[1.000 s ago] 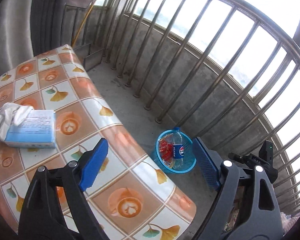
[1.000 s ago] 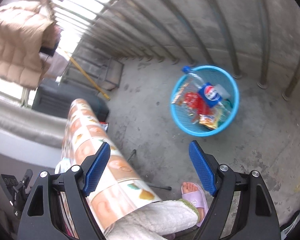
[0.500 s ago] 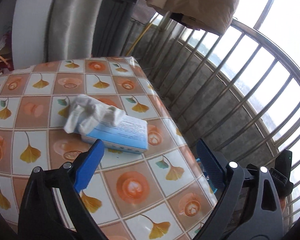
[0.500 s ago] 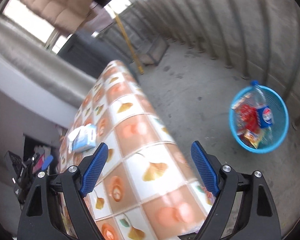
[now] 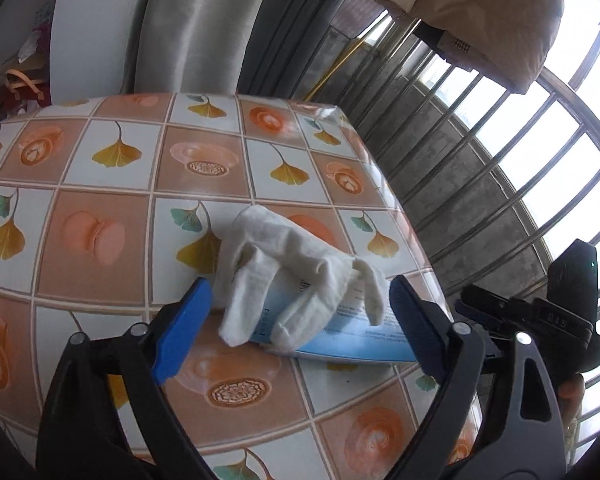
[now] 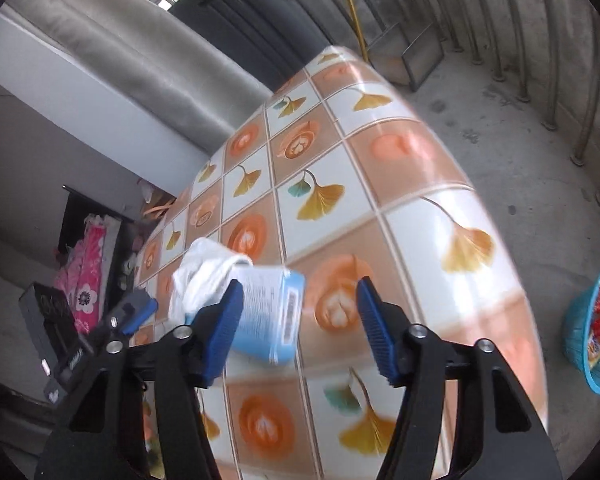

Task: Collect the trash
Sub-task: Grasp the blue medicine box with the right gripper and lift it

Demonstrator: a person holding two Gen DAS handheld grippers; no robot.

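Two hand-held grippers (image 5: 296, 316) (image 6: 300, 320), one tissue pack (image 5: 340, 332).

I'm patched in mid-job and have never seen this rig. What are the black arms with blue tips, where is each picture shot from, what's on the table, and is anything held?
There is no robot here. A person carries a hand-held claw in each hand, and a fisheye camera on each one looks forward along its two blue-padded fingers.

The left view looks past the left claw; the right view looks past the right claw. Each claw also shows at the edge of the other's picture.

On the table, which has a tile-and-leaf patterned cover, lies a blue tissue pack with a white tissue pulled out over it. Down on the concrete floor stands a blue basket already holding wrappers.

Nothing is held. The left claw's fingers straddle the pack without pressing on it. The right claw's jaws have just been closing, with only bare table between them.
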